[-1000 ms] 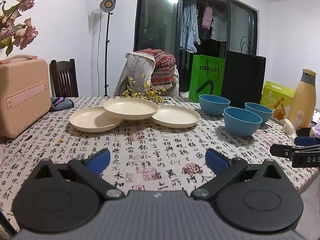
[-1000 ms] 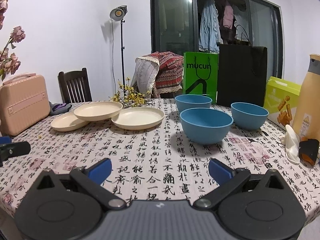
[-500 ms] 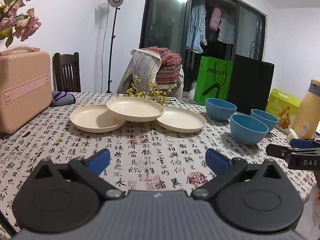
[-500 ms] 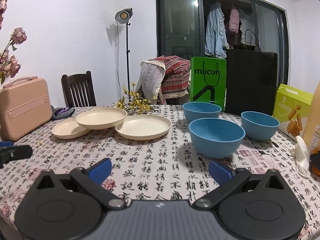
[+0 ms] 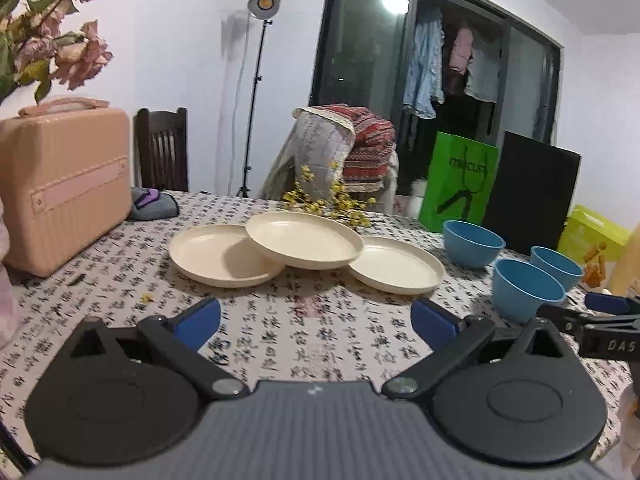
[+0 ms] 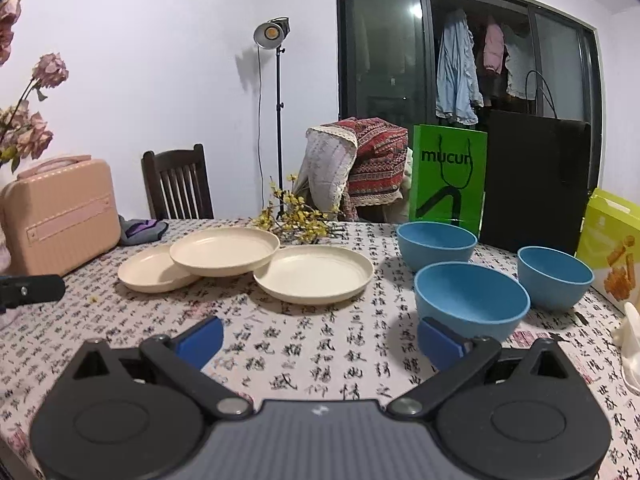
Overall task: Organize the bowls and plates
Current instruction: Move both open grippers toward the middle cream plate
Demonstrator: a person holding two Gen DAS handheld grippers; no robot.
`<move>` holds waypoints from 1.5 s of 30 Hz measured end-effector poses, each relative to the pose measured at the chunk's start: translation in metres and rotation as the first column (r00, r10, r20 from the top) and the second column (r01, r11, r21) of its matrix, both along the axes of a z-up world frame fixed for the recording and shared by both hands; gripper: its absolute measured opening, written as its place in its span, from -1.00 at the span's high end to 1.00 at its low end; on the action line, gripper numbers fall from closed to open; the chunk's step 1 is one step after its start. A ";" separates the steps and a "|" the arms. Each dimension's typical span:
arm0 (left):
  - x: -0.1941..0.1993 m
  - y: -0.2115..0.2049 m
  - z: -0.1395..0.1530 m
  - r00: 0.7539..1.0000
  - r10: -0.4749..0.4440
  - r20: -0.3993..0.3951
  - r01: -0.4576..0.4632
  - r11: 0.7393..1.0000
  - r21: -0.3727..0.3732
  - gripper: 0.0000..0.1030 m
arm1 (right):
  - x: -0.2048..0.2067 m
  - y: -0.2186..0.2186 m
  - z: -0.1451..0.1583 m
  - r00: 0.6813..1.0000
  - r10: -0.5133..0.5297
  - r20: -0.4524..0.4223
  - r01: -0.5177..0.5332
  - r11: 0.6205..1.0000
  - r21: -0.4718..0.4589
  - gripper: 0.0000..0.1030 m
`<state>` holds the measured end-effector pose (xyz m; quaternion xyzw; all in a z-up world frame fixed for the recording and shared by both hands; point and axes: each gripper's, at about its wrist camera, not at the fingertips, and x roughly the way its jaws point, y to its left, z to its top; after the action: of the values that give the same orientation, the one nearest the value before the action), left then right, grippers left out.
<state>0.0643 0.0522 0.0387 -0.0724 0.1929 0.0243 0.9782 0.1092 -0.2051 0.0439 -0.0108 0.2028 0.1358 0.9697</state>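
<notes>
Left gripper (image 5: 315, 316) is hovering above the near part of the table (image 5: 304, 344), its jaws standing wide apart with nothing between the blue pads (image 5: 200, 318). Right gripper (image 6: 320, 338) is likewise hanging over the cloth, jaws spread and empty, its right pad sitting just in front of the near bowl (image 6: 472, 300); whether pad and bowl are touching cannot be told. In the left wrist view the right gripper is showing at the right edge (image 5: 592, 316); in the right wrist view a dark finger of the left gripper is showing at the left edge (image 6: 32, 290).

Three cream plates are lying at mid-table. The middle plate (image 5: 304, 245) is resting tilted, overlapping the rim of the left plate (image 5: 218, 258) and reaching over the edge of the right plate (image 5: 396, 264); whether it is touching that one cannot be told. Three blue bowls are standing upright to the right of the plates, apart from one another: the near bowl, a far bowl (image 6: 436, 244) and a right bowl (image 6: 554, 276).

A pink case (image 5: 60, 188) is standing at the table's left, with a sprig of yellow flowers (image 5: 328, 200) lying behind the plates. A green bag (image 6: 448, 180) and a black bag (image 6: 534, 184) are standing behind the bowls.
</notes>
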 end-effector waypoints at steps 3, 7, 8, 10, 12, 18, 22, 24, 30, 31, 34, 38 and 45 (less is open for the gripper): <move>0.003 0.005 0.005 1.000 0.008 -0.003 -0.008 1.000 -0.016 -1.00 | 0.007 0.002 0.006 1.000 -0.006 0.005 0.006 1.000 0.014 -1.00; 0.010 0.008 0.011 1.000 0.027 -0.006 -0.027 1.000 -0.013 -1.00 | 0.020 0.002 0.014 1.000 0.014 -0.023 -0.013 0.998 0.059 -1.00; 0.012 0.008 0.012 0.999 0.031 -0.010 -0.031 0.999 -0.012 -1.00 | 0.024 0.003 0.016 0.999 0.021 -0.032 -0.019 0.997 0.070 -1.00; 0.015 0.010 0.015 0.999 0.036 -0.013 -0.036 0.999 -0.010 -1.00 | 0.031 0.005 0.020 0.999 0.030 -0.039 -0.027 0.997 0.077 -1.00; 0.019 0.012 0.017 0.999 0.034 -0.017 -0.034 0.999 -0.007 -1.00 | 0.036 0.009 0.024 0.999 0.024 -0.029 -0.022 0.997 0.069 -1.00; 0.033 0.018 0.021 0.998 0.052 -0.025 -0.052 0.999 0.005 -1.00 | 0.044 0.022 0.034 1.000 0.024 0.013 -0.024 0.999 0.042 -1.00; 0.042 0.020 0.024 0.998 0.052 -0.033 -0.052 0.999 0.015 -1.00 | 0.048 0.026 0.038 0.999 0.019 0.037 -0.022 0.998 0.056 -1.00; 0.046 0.020 0.026 0.998 0.041 -0.039 -0.041 0.999 0.010 -1.00 | 0.050 0.027 0.039 0.999 0.013 0.049 -0.016 0.998 0.060 -1.00; 0.058 0.020 0.033 0.999 0.037 -0.039 -0.036 0.999 0.017 -1.00 | 0.059 0.031 0.041 0.996 -0.011 0.086 0.008 0.999 0.036 -1.00; 0.060 0.020 0.035 0.999 0.034 -0.035 -0.034 0.999 0.015 -1.00 | 0.060 0.032 0.041 0.995 -0.013 0.095 0.010 0.999 0.033 -1.00; 0.065 0.018 0.039 0.999 0.039 -0.019 -0.038 0.999 0.026 -1.00 | 0.067 0.034 0.043 0.994 -0.008 0.109 0.005 1.000 0.021 -1.00; 0.074 0.015 0.043 0.999 0.046 -0.017 -0.046 0.998 0.042 -1.00 | 0.079 0.036 0.045 0.996 -0.001 0.091 -0.002 1.000 0.025 -1.00; 0.093 0.015 0.041 0.997 0.063 -0.044 -0.063 0.998 0.016 -1.00 | 0.105 0.036 0.043 1.000 -0.014 0.028 0.011 0.997 0.080 -1.00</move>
<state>0.1576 0.0668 0.0799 -0.0710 0.2118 0.0580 0.9730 0.2141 -0.1693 0.0871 0.0274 0.1834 0.1375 0.9730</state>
